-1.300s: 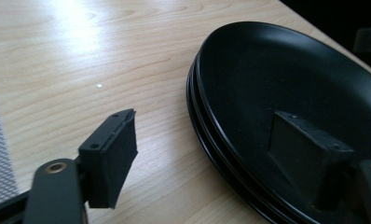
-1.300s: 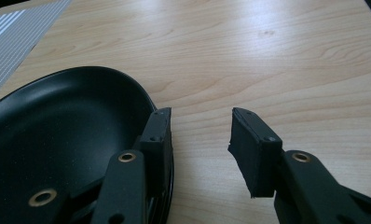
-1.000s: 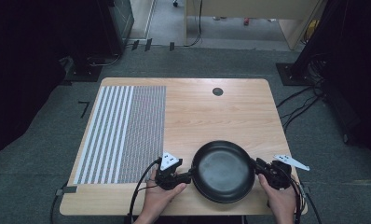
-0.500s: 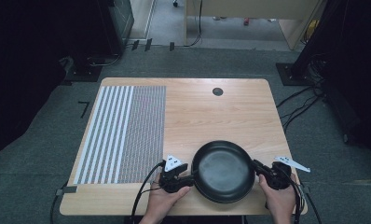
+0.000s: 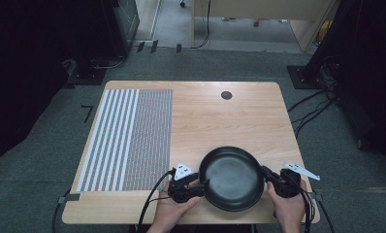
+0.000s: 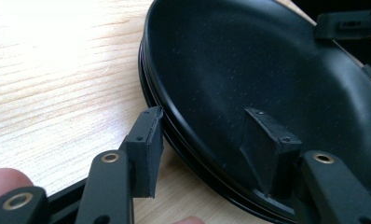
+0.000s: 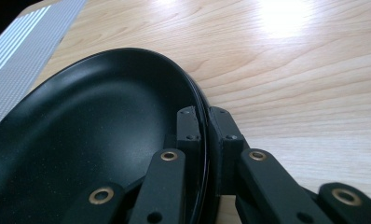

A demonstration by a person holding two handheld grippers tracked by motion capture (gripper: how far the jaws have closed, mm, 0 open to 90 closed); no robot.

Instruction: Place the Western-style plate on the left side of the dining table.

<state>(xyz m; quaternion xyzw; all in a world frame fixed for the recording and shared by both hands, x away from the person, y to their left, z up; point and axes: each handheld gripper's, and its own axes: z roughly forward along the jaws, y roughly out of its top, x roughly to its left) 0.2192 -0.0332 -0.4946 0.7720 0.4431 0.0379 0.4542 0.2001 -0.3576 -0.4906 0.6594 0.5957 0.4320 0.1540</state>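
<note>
Right tool [image 7: 205, 122] is clamped on the pan [image 5: 231, 177] rim; left tool [image 6: 211, 140] has been closing, jaws apart astride the rim. Pinch it firmly before lifting level

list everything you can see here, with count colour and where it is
pan: 1, black, near edge of the table, between the two grippers
striped mat: 1, grey and white, left part of the table
round hole cover: 1, dark, far side of the table
table: 1, light wood, on grey floor
left gripper: 1, black, jaws straddle the pan's left rim with a gap on the inner side, have just been closing
right gripper: 1, black, jaws clamped on the pan's right rim
hands: 2, at the bottom edge, one holding each gripper
</note>
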